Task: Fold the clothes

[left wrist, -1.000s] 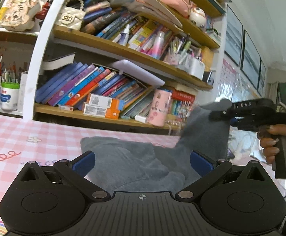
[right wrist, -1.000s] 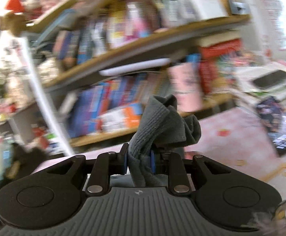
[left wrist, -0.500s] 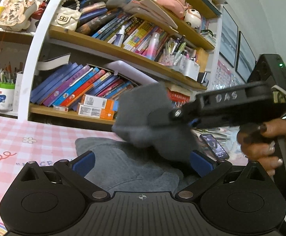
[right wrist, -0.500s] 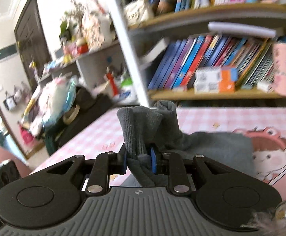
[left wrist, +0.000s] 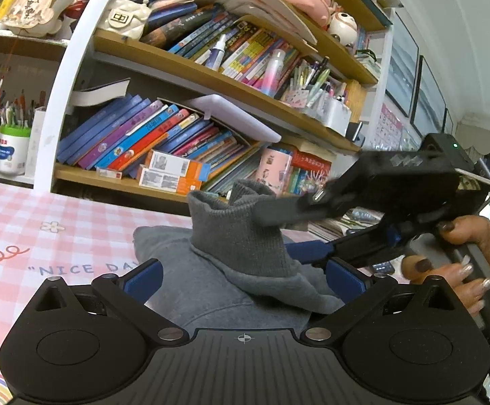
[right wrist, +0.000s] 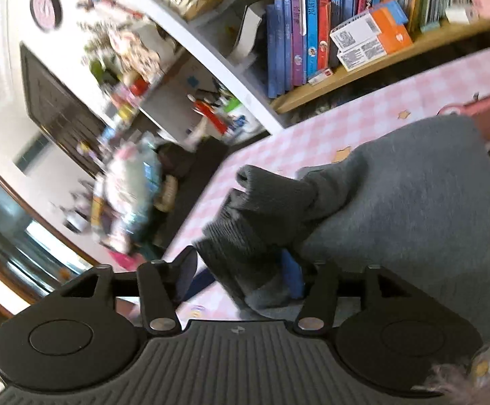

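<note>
Left wrist view: the left gripper hung low over the grey sweater, its blue pads set wide apart and pressing on nothing. The sweater lay straight ahead of it and under it on the pink checked tablecloth, running away toward the bookshelf. A ribbed sleeve cuff stood up from the body of the garment, just beyond the pads and right of centre. The right gripper reached in from the right, a hand on its grip, with one finger above the cuff and one below. To the left of the left gripper the cloth was bare — plenty of room that way.

Right wrist view: the cuff lay between the fingers of the right gripper, its long axis pointing ahead and a little left. The jaws had just been opening; the left-hand pad stood clear of the fabric, so the hold looked released, though the cuff leaned against the right-hand pad. The sweater's body spread ahead and to the right. The table edge ran close on the left, with the floor and clutter beyond it.

Of the two, the right gripper was nearer the cuff — any withdrawal would likely go back toward the hand, away from the edge.
</note>
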